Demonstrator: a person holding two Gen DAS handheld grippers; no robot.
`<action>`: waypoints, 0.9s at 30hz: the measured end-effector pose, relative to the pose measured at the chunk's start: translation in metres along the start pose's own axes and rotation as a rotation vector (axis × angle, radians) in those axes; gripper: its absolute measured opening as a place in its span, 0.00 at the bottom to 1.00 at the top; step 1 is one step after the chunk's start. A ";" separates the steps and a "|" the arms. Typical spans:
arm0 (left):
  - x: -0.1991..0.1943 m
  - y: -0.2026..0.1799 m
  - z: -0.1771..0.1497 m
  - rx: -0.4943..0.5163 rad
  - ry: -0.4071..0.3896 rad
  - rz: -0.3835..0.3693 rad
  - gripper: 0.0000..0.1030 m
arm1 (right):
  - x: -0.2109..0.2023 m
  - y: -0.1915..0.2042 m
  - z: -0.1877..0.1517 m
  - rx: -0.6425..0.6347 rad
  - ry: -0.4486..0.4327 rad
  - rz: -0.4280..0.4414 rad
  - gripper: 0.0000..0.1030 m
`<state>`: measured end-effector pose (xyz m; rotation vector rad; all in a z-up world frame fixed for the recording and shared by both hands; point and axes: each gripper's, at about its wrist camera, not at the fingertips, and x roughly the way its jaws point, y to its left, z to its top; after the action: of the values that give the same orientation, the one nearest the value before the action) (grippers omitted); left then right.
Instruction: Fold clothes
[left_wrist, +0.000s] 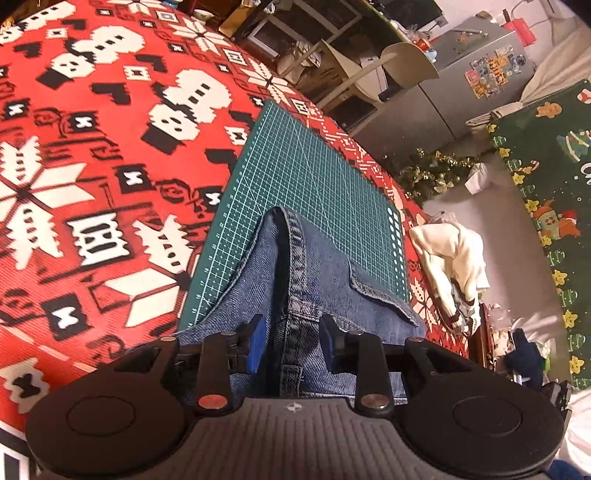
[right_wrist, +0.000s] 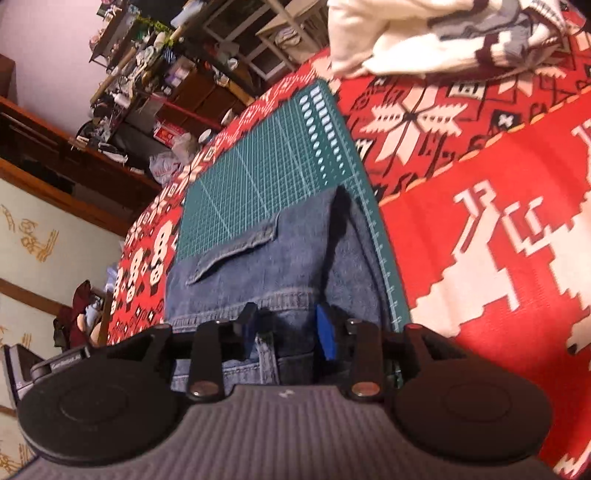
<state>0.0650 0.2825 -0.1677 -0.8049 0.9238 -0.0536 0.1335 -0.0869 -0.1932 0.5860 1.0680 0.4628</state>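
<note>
Both claws parted over folded jeans (left_wrist: 306, 266) (denim), green cutting mat (left_wrist: 314, 162) beneath

Warm indoor light is washing both views, oversaturating the red tablecloth (left_wrist: 110, 177). Fisheye is bending the edges hard, corners going black. Motion blur is smearing the cloth pattern in the right wrist view. Jeans (right_wrist: 280, 258) are casting a dark fold shadow. Background clutter is reading soft.

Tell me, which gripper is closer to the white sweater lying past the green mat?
Probably the right one. The right gripper is over the jeans on the mat edge facing the white sweater. The left gripper is over the jeans too, with the sweater off to its right.
</note>
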 end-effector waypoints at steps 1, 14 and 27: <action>0.005 -0.001 0.000 0.005 0.012 0.006 0.28 | 0.001 0.001 0.000 -0.012 0.001 -0.008 0.30; -0.005 -0.015 -0.007 0.098 -0.059 0.057 0.11 | 0.000 0.005 0.000 -0.019 -0.024 -0.006 0.08; 0.013 -0.031 0.011 0.159 -0.080 0.080 0.06 | -0.032 0.009 0.021 -0.018 -0.177 0.042 0.07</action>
<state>0.0905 0.2622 -0.1534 -0.6183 0.8641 -0.0247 0.1385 -0.1042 -0.1590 0.6232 0.8837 0.4485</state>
